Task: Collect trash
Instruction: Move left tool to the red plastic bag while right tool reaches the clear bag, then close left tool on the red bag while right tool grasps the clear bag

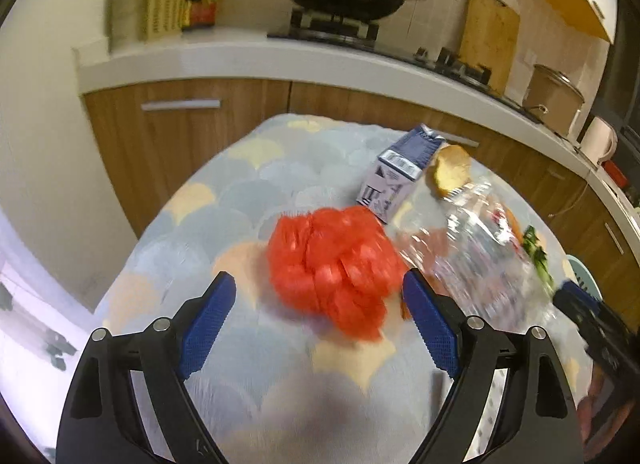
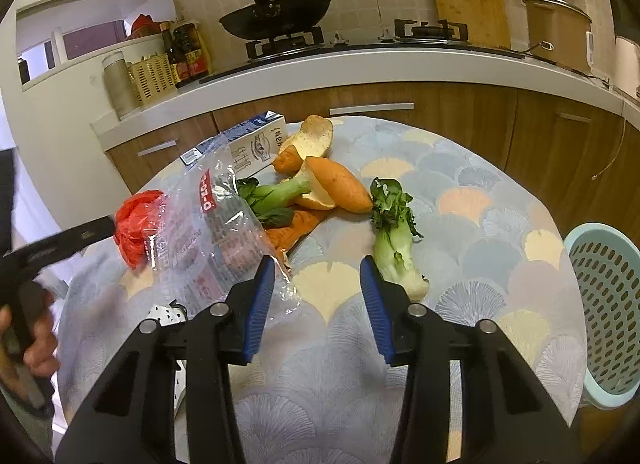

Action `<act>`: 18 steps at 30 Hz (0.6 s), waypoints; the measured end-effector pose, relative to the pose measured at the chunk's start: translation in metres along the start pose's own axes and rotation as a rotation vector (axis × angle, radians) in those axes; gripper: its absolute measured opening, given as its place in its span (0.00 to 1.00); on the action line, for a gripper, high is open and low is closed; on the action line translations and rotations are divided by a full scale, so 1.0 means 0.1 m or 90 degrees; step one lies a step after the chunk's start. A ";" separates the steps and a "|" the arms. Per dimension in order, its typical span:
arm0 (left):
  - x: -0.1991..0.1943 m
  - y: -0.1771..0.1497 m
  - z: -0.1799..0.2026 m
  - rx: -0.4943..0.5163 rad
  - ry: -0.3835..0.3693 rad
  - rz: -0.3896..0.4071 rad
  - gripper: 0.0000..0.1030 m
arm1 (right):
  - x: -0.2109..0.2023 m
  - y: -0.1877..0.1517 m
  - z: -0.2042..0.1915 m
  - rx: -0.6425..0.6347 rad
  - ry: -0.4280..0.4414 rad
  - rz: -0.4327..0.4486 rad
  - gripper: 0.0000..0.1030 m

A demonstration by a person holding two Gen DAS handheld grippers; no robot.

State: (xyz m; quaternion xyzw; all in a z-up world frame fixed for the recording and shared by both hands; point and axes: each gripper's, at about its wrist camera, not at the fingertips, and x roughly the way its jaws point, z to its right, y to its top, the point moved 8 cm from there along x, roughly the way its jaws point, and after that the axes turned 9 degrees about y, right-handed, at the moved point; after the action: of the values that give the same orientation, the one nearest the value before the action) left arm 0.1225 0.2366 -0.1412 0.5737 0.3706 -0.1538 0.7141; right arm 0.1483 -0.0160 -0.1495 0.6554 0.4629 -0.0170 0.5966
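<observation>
A crumpled red plastic bag (image 1: 334, 268) lies on the table; it also shows in the right wrist view (image 2: 136, 220). My left gripper (image 1: 318, 292) is open, its blue fingers on either side of the bag's near part. A clear plastic wrapper (image 1: 476, 248) lies to the bag's right, also in the right wrist view (image 2: 216, 232). A milk carton (image 2: 256, 142), orange peels (image 2: 340, 184) and bok choy pieces (image 2: 394, 232) lie further on. My right gripper (image 2: 318, 276) is open and empty above the cloth, between the wrapper and a bok choy piece.
A light blue perforated basket (image 2: 608, 320) stands beyond the table's right edge. The table wears a scallop-patterned cloth (image 2: 480, 204). Behind are wooden cabinets, a white counter (image 2: 360, 68), a stove with a black wok (image 2: 276, 14) and a pot (image 2: 556, 30).
</observation>
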 end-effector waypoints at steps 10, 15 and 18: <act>0.39 0.01 0.06 -0.053 -0.094 -0.051 0.72 | 0.30 0.18 -0.41 -0.052 0.041 -0.049 0.60; 0.41 0.00 0.14 -0.038 -0.106 -0.052 0.64 | 0.62 0.13 -0.42 -0.018 0.069 -0.091 0.68; 0.40 0.00 0.20 -0.025 -0.110 -0.050 0.60 | 0.69 0.07 -0.45 -0.018 0.071 -0.113 0.68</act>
State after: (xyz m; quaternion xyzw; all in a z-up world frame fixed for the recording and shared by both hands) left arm 0.1568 0.2257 -0.1682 0.5294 0.3328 -0.2235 0.7477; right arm 0.1680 0.0612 -0.1713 0.6031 0.5518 -0.0266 0.5754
